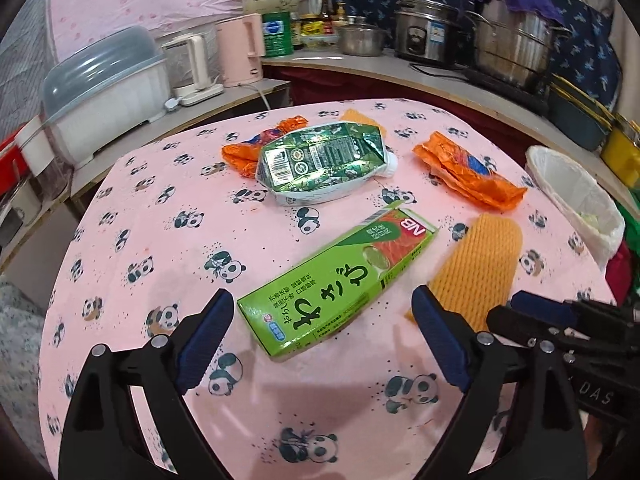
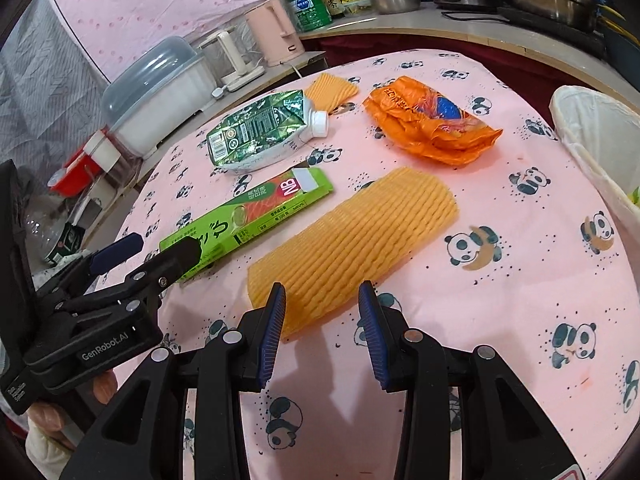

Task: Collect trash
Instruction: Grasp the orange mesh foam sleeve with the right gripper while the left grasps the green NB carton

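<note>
Trash spread on bench; L gripper fingers wide open, empty, green wasabi box just ahead, long axis diagonal btwn them; R gripper fingers part-open, empty, near end of foam fruit net; bin far right.

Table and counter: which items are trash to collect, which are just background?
Job:
green box
crushed carton
foam net
second foam net
orange wrapper
second orange wrapper
lined bin

Background:
pink kettle
white kettle
dish-rack cover
steel pots
green tin
</note>
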A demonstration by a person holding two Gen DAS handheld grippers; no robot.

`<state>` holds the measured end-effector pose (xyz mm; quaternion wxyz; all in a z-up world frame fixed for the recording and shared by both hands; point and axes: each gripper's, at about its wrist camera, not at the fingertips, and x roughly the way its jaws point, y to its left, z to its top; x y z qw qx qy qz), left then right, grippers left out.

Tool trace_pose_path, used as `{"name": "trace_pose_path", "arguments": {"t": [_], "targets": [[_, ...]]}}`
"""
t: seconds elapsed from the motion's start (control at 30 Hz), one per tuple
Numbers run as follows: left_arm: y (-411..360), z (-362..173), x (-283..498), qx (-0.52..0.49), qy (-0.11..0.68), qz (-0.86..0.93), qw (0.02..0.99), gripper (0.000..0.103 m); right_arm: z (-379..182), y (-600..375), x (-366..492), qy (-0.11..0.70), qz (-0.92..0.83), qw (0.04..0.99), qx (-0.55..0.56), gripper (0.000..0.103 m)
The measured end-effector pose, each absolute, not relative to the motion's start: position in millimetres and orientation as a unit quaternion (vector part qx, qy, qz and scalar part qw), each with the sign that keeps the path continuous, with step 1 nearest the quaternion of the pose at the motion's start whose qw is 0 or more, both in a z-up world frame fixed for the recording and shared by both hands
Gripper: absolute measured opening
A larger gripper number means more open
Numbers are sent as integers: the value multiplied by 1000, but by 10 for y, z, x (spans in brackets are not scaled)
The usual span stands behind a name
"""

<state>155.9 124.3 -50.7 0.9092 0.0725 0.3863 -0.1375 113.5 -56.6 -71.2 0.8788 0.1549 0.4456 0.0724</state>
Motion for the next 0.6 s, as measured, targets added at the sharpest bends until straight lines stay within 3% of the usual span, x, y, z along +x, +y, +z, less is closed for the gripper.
{"name": "trace_pose_path", "arguments": {"t": [0.27, 0.6], "targets": [[1320, -729, 1732, 101, 400, -181, 893, 89, -803, -572, 1228, 456, 69, 870, 173, 38], [1215, -908, 1949, 87, 424, -169, 885, 85, -814, -631, 1375, 449, 60, 869, 199, 51]]}}
